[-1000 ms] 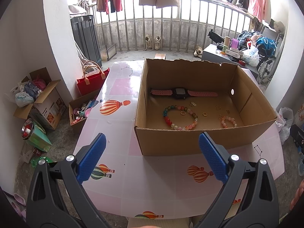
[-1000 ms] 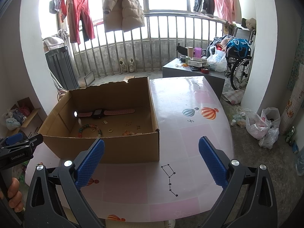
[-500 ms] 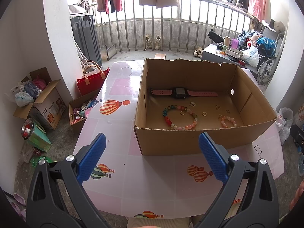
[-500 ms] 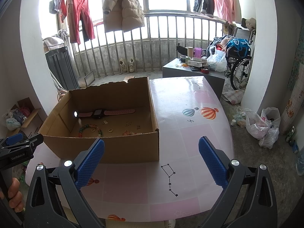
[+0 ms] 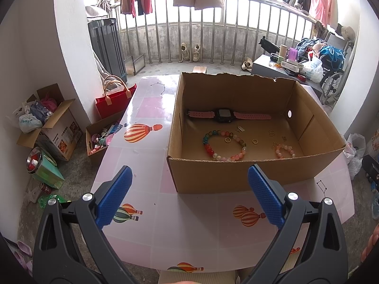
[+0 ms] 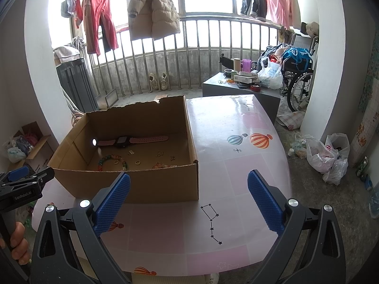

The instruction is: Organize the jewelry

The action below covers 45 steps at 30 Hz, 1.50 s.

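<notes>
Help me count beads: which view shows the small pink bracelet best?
Left wrist: the small pink bracelet lies in full view on the cardboard box floor. In the right wrist view the box's front wall hides most of it.

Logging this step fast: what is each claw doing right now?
Left claw: open, holding nothing, short of the cardboard box.
Right claw: open, holding nothing, above the table.

Laundry hangs over a railed balcony: a beige padded coat (image 6: 153, 11) beside red trousers (image 6: 98, 21). A pair of pale shoes (image 5: 189, 52) sits against the railing, a red tote bag (image 5: 113, 99) on the floor, and a wheelchair (image 6: 299, 80) stands beside a cluttered grey cabinet (image 6: 239, 90).
</notes>
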Each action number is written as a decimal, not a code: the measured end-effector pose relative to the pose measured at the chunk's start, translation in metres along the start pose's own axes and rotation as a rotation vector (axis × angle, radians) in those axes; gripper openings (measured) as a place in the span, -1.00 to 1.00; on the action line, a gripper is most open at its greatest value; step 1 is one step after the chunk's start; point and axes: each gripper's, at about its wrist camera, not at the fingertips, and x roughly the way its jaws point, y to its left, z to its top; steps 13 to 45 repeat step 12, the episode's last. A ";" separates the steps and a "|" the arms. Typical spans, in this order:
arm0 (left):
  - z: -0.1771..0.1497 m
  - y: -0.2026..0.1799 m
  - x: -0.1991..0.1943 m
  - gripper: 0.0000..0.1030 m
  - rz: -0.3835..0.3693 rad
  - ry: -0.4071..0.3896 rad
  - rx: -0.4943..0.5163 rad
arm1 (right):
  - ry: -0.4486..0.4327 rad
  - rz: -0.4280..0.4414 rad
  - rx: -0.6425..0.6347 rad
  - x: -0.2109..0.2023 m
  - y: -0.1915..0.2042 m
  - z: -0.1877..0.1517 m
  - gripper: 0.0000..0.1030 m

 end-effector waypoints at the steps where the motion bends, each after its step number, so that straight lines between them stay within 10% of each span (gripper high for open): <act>1: 0.000 0.000 0.000 0.83 0.000 0.000 0.000 | 0.000 0.000 0.000 0.000 0.000 0.000 0.87; 45: -0.002 -0.001 -0.001 0.83 -0.001 0.003 0.000 | 0.001 0.001 0.001 0.000 0.000 0.000 0.87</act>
